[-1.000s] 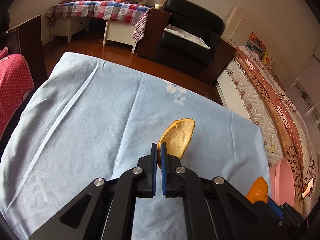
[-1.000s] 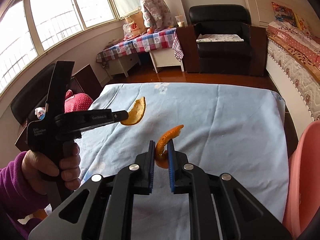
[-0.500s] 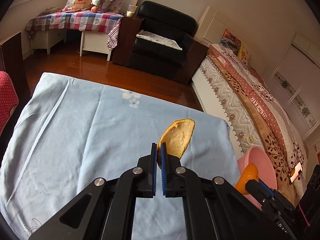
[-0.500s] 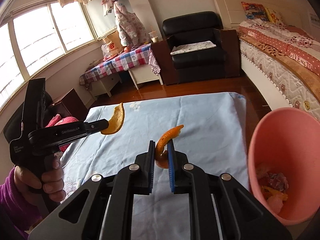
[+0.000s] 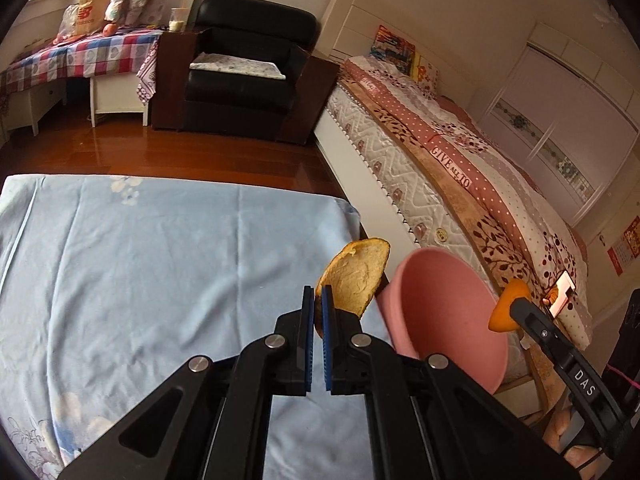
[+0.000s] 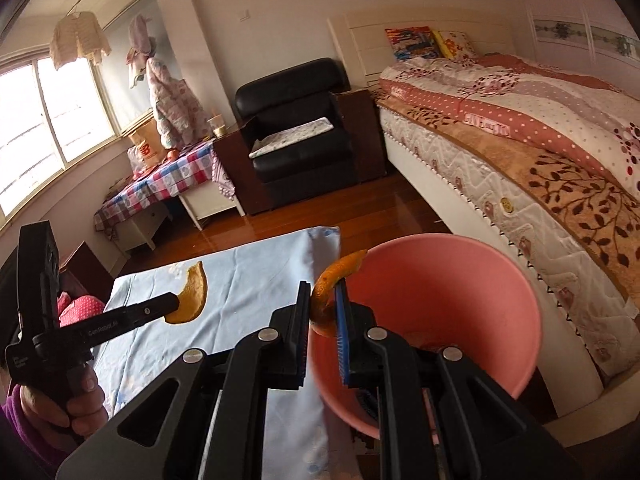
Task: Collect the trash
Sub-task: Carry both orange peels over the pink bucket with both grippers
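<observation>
Bedroom furniture rings the scene: a black armchair [image 5: 244,60] against the far wall, a quilted bed [image 6: 532,152] along the right, and nearest the cameras a table under a pale blue cloth [image 5: 140,272]. Taking the pink bin [image 6: 472,280] off the cloth's right edge as landmark, the left gripper [image 6: 170,308] hangs well to its left over the cloth, held by a hand [image 6: 76,396] in a purple sleeve, its body lying nearly level and pointing toward the bin. Its jaws are pinched tight on a broad piece of orange peel [image 5: 358,278], whose long axis rises up and slightly right from the pads, pale pith facing the left wrist camera; in the right wrist view the same piece shows as a crescent curving upward. The right gripper [image 6: 323,304] sits at the bin's left rim, angled downward toward the bin. Its jaws are closed narrowly on a thinner, curled strip of peel [image 6: 336,280]; the strip runs from the pads up and rightward, its tip over the bin's near rim. Some scraps lie in the bin's bottom, too hidden to name.
</observation>
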Available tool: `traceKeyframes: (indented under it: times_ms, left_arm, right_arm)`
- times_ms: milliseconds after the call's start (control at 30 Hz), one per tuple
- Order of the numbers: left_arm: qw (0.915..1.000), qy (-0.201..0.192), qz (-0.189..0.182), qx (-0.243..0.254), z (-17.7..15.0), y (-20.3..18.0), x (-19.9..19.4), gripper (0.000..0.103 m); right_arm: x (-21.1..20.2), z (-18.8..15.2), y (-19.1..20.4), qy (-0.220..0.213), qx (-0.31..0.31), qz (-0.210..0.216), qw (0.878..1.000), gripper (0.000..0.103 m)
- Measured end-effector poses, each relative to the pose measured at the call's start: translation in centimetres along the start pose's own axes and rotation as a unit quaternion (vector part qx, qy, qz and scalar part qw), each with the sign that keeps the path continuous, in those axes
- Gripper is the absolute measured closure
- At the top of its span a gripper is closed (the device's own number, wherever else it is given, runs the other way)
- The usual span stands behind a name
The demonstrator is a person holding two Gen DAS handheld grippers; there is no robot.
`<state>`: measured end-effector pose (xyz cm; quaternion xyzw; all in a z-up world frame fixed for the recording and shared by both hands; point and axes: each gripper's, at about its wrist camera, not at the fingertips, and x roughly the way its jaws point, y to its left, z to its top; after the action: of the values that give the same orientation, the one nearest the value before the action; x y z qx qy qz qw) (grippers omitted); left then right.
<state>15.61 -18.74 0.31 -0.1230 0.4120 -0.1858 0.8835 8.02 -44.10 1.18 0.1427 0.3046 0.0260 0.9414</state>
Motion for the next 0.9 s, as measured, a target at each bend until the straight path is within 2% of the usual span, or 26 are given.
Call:
traceKeyframes:
  times_ms: [367, 700, 900]
  left_arm:
    - [0.9953, 0.021, -0.035, 0.087, -1.7, -8.9, 2.5, 0.1]
    - [0.9916, 0.053, -0.027, 0.115, -3.6, -11.7, 5.9, 0.1]
    - [0.9888, 0.055, -0.014, 0.138, -4.0, -12.6, 7.1, 0.1]
  right_arm:
    - [-0.2, -0.9, -4.8, 0.001, 0.049, -0.026, 0.998, 0.091]
    - [0.8, -1.8, -7.7, 0.017, 0.069, -0.05, 0.996, 0.091]
    - [1.4, -2.3, -8.4, 0.025, 0.082, -0.055, 0.995, 0.091]
